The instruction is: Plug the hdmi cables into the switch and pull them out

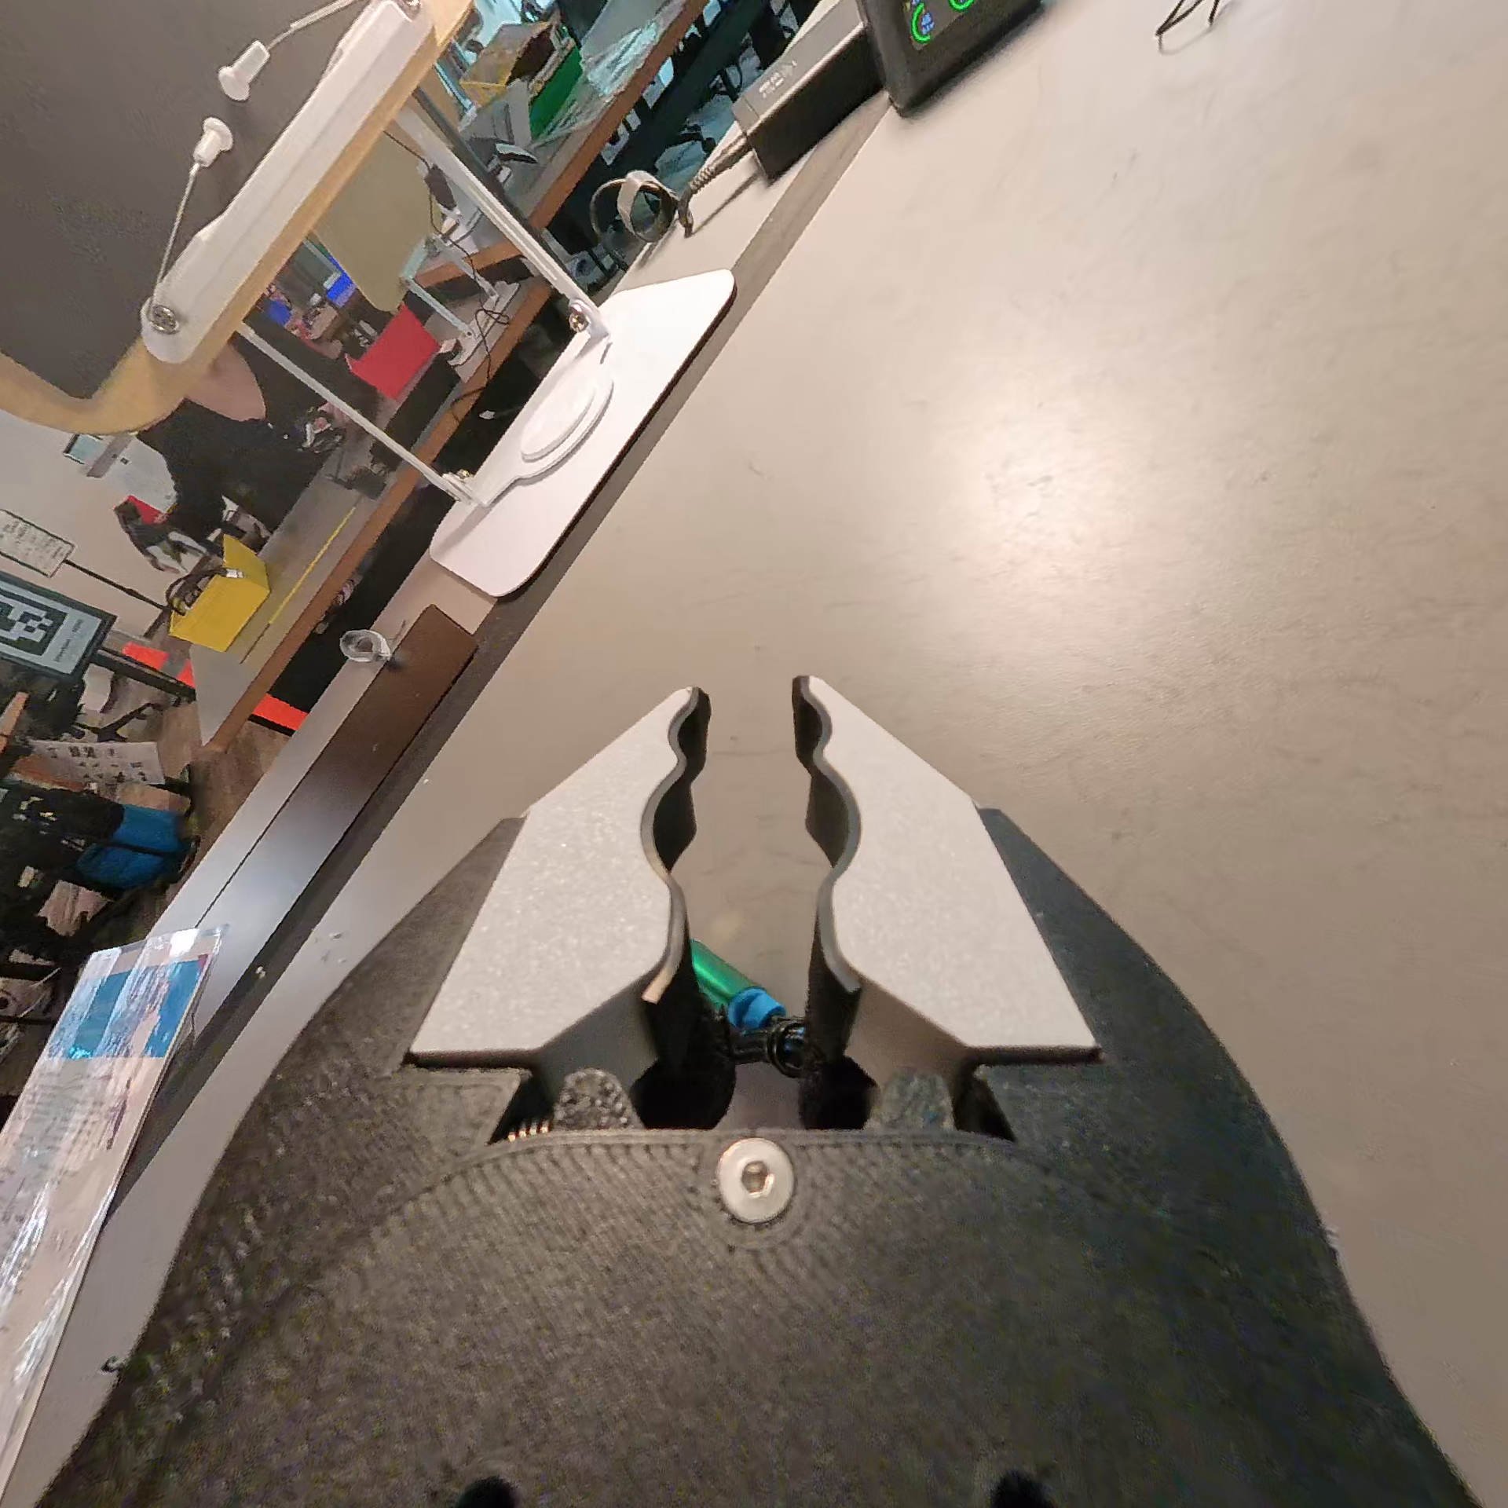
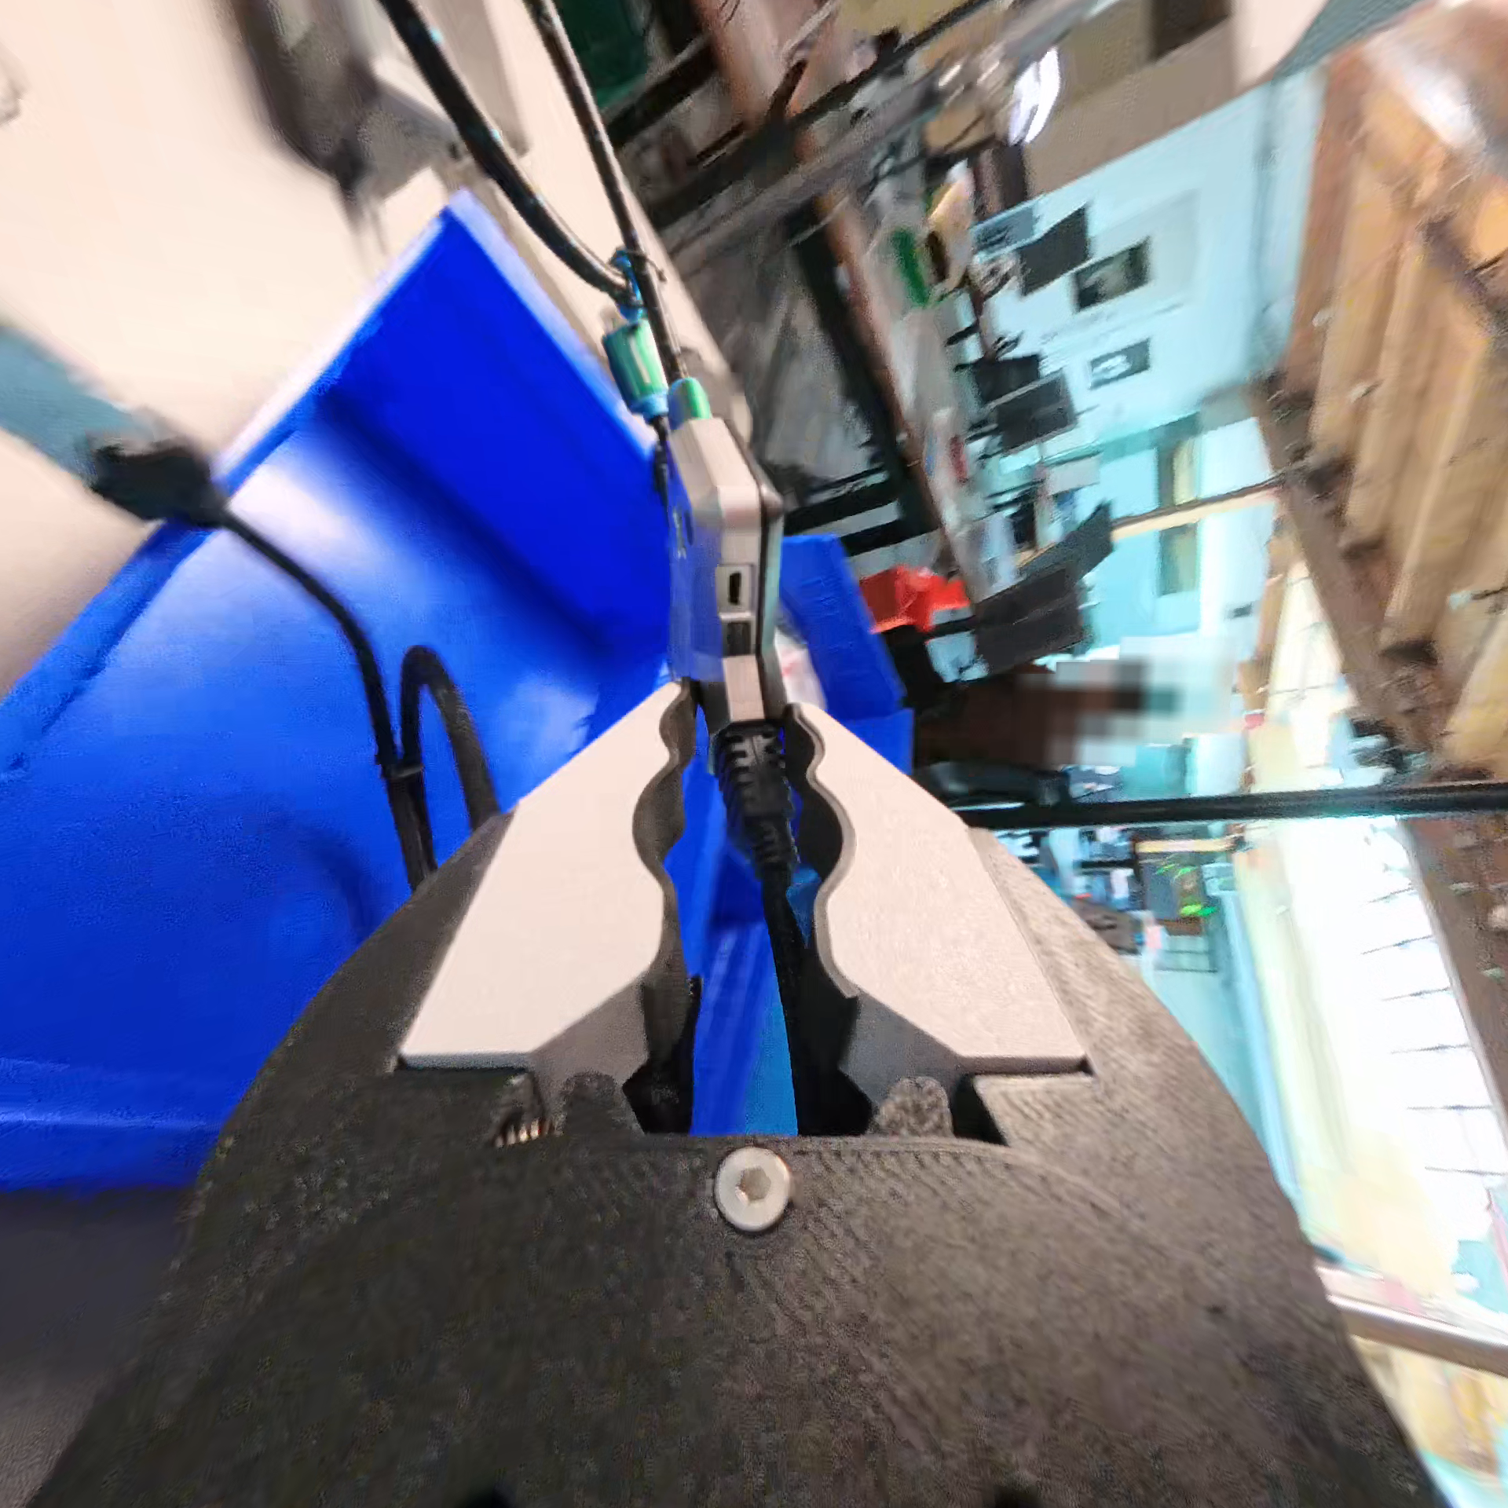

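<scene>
Left gripper [image 1: 751,694]: fingers slightly parted, empty — over bare table [image 1: 1061,530].
Right gripper [image 2: 738,718]: fingers pinch black hdmi cable [image 2: 755,783] at its plug.
Switch [image 2: 726,538]: grey — beside blue bin [image 2: 408,530], two green-ended cables [image 2: 632,367] at its far end.

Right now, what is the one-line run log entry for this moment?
left gripper: open, empty, over grey table | right gripper: fingers around black HDMI plug at grey switch | blue bin behind
</scene>
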